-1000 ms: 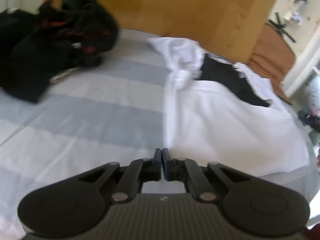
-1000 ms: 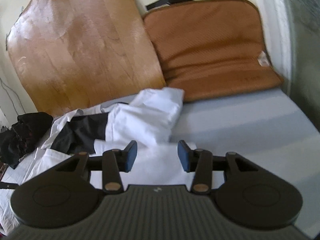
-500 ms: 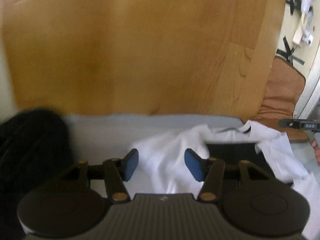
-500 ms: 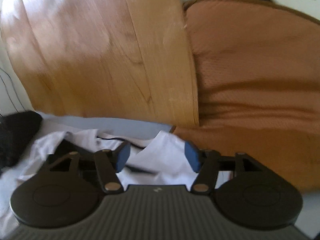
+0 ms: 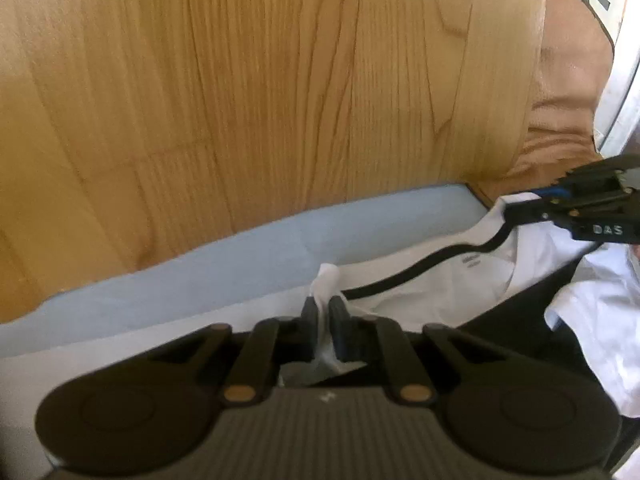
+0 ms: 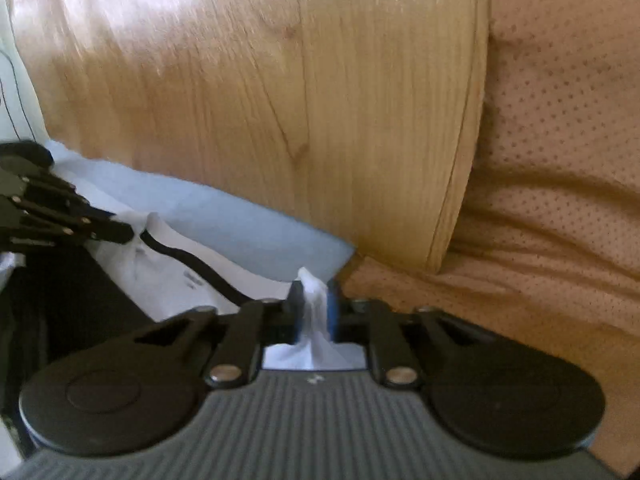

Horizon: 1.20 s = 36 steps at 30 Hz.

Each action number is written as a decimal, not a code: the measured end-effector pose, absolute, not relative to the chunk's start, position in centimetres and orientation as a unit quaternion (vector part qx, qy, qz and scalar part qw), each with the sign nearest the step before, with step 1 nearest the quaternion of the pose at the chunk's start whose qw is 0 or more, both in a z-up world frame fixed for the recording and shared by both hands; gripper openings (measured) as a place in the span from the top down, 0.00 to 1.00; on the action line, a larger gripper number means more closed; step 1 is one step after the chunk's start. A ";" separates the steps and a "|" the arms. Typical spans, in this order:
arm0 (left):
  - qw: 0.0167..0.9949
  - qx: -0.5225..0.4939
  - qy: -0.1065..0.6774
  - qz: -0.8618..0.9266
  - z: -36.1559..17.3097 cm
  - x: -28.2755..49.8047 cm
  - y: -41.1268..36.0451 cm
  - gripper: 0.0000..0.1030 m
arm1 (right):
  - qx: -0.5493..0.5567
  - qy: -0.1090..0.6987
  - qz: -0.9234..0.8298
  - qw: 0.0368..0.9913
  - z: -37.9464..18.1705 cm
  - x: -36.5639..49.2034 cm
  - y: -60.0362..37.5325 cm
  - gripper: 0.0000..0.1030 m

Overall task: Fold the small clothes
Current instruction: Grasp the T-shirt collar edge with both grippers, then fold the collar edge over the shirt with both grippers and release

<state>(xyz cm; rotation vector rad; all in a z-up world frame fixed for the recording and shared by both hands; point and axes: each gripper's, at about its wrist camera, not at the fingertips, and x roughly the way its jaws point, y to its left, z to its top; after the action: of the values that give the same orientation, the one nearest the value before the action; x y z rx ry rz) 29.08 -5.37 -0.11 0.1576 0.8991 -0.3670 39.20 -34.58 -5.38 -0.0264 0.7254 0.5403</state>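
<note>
Shirt (image 5: 472,280): white w/ black trim, on bed (image 5: 240,268)
L tool (image 5: 323,320): pinching shirt edge
R tool (image 6: 314,304): closing, fabric pinched between pads

A home bedroom, by the look of it: a bed (image 5: 248,264) under a pale blue sheet runs up against a wooden headboard (image 5: 280,92) filling the view toward twelve o'clock. At about two o'clock a brown mesh cushion (image 6: 560,160) leans beside the headboard, and a white garment (image 5: 460,280) lies loose on the sheet.
</note>
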 end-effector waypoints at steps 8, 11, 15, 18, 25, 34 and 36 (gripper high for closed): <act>0.924 0.067 0.325 -0.193 7.2 19.8 -5.4 0.94 | -0.009 0.248 0.280 0.928 1.8 26.9 -37.6 0.88; 0.932 0.071 0.282 -0.218 9.4 13.8 -5.4 0.94 | -0.006 0.211 0.288 0.934 3.5 19.5 -39.3 0.88; 0.935 0.076 0.243 -0.246 9.8 4.8 -4.7 0.93 | 0.014 0.189 0.291 0.938 3.3 11.8 -41.1 0.88; 0.930 0.069 0.240 -0.268 8.3 -1.5 -4.0 0.93 | 0.031 0.195 0.292 0.936 1.6 6.3 -41.5 0.88; 0.903 0.012 0.327 -0.277 1.1 -7.1 -3.0 0.85 | 0.060 0.256 0.240 0.934 -6.2 1.1 -40.4 0.85; 0.916 -0.054 0.289 -0.273 3.8 -9.8 1.8 0.54 | 0.158 0.193 0.239 0.938 -3.5 0.3 -44.3 0.49; 0.927 -0.082 0.271 -0.247 4.9 -9.3 3.6 0.55 | 0.176 0.177 0.203 0.947 -2.7 1.3 -45.2 0.49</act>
<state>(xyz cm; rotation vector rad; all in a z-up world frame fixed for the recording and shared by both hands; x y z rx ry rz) -9.29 3.57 4.92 -0.1674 0.5547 -0.5067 1.27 -45.21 -2.74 0.3582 0.3614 0.4138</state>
